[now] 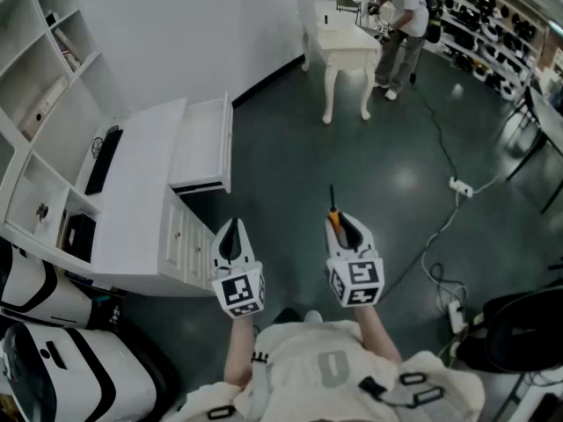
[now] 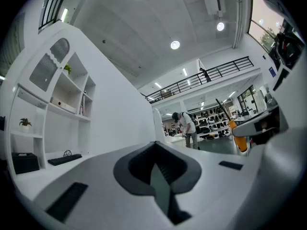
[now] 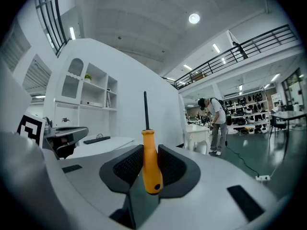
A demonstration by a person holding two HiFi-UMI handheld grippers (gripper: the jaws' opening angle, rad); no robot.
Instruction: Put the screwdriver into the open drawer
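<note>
Open dark floor [image 1: 290,148] lies ahead of both grippers. The white pulled-out drawer [image 1: 204,143] juts from the front edge of the white desk [image 1: 141,209], ahead and to the left. The right gripper [image 1: 346,233] has its jaws clamped on the orange-handled screwdriver [image 3: 150,157], held well apart from the drawer. The black shaft stands upright beyond the jaws and the handle's butt faces the camera. The left gripper [image 2: 154,169] has its jaws together, with nothing between them.

A dark green floor [image 1: 378,174] ran between a white desk [image 1: 132,209], backed by open white shelving [image 1: 40,77], and a small white table [image 1: 347,51] well apart. Round ceiling lights [image 3: 194,18] glowed above a railed balcony [image 3: 249,47].
</note>
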